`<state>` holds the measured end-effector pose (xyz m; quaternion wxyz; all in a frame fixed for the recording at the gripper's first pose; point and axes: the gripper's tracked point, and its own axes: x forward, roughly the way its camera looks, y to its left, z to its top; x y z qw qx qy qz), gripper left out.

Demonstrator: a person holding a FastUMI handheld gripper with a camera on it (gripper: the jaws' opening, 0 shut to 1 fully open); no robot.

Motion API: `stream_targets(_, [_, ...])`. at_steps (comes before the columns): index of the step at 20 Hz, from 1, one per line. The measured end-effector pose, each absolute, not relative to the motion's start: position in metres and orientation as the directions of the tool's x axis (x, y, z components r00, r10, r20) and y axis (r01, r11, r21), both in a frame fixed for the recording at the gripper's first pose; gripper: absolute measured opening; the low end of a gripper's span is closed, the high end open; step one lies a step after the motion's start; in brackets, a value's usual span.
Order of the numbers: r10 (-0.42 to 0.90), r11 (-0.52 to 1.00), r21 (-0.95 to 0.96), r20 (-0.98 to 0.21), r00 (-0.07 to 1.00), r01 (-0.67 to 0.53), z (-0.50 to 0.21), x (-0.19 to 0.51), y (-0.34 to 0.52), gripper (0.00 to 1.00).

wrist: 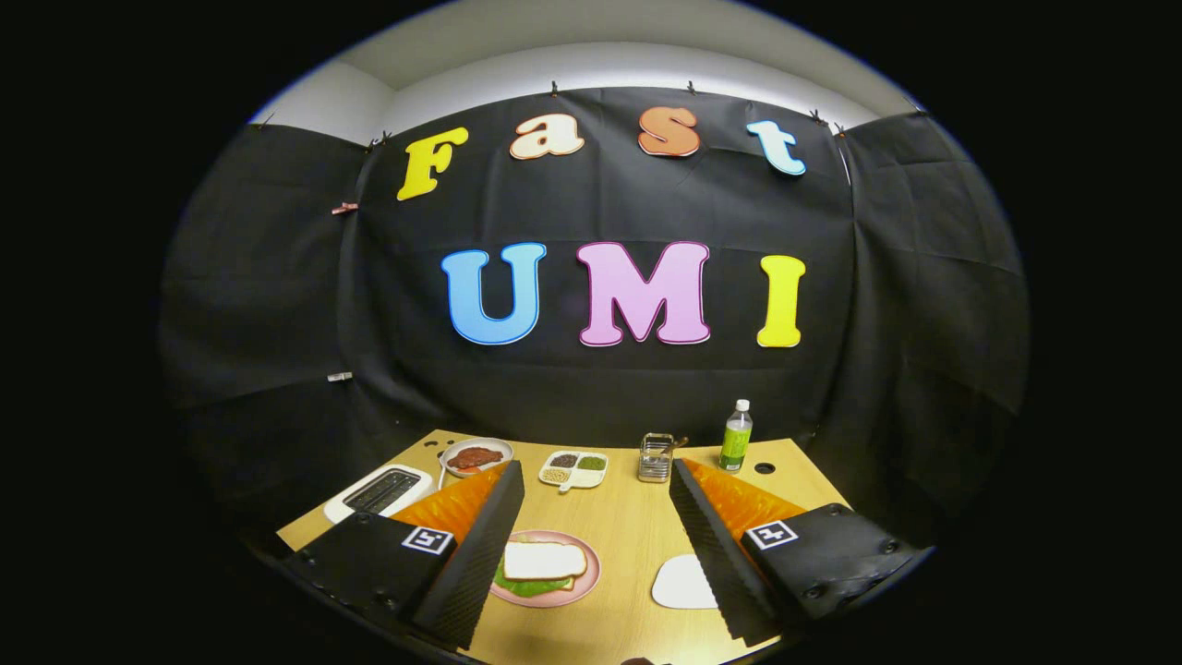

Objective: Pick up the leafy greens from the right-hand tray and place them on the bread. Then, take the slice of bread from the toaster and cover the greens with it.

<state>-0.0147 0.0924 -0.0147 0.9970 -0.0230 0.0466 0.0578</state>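
item list, wooden surface (628,526), left to right: white toaster (379,491) at the left edge, beyond the left finger (476,545); white bowl of red-brown food (476,455) behind it; pink plate (584,577) between the fingers, close to the left one, carrying slice of bread (543,560) laid over leafy greens (526,586) that peek out underneath; divided white dish of seeds (573,469); small metal rack (655,457); green bottle (736,436); white tray (683,584) against the right finger (716,554). tool (596,476) spread wide, holding nothing
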Motion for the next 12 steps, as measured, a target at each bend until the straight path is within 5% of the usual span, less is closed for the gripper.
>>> stream_targets(12, [0.061,0.997,-0.035,-0.151,0.987,-0.067,-0.025,0.003,0.071,0.99])
